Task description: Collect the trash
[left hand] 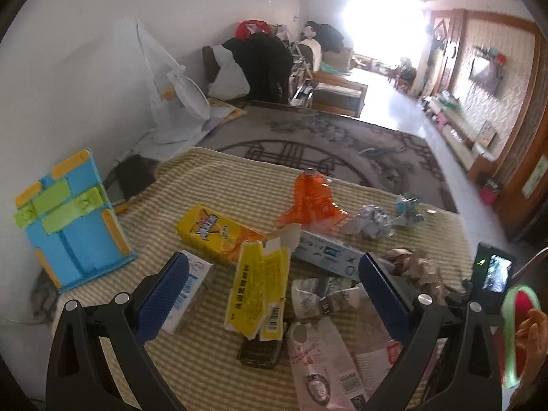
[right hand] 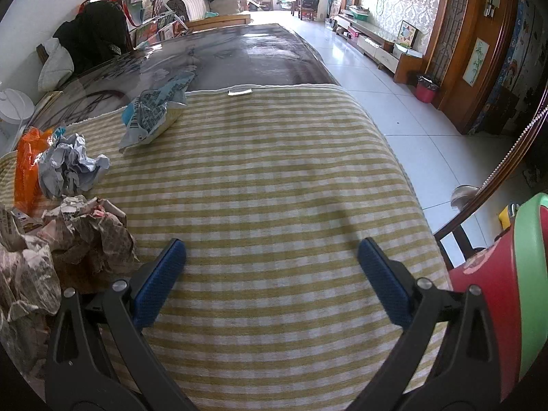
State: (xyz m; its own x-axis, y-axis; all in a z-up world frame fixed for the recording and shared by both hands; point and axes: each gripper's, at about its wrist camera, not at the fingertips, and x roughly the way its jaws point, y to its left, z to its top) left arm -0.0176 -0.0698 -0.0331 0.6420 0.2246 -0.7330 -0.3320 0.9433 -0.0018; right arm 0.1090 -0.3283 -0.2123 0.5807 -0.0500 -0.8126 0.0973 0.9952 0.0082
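Note:
Trash lies spread over a yellow-striped cloth (left hand: 212, 185) on the table. My left gripper (left hand: 274, 287) is open above a torn yellow box (left hand: 255, 287), with a yellow juice carton (left hand: 215, 233), an orange wrapper (left hand: 311, 202), a long white-blue box (left hand: 328, 251), crumpled paper (left hand: 370, 222) and a pink pouch (left hand: 325, 366) around it. My right gripper (right hand: 272, 274) is open over bare striped cloth (right hand: 274, 171). To its left sit crumpled newspaper (right hand: 85, 236), a grey paper ball (right hand: 68, 167), the orange wrapper (right hand: 27, 171) and a blue-white bag (right hand: 154, 113).
A blue and green block toy (left hand: 72, 219) stands at the table's left by the wall. A red bin with a green rim (right hand: 507, 291) sits at the right table edge; it also shows in the left wrist view as the bin (left hand: 520, 332), with a hand beside it. A dark phone (left hand: 258, 351) lies under the trash.

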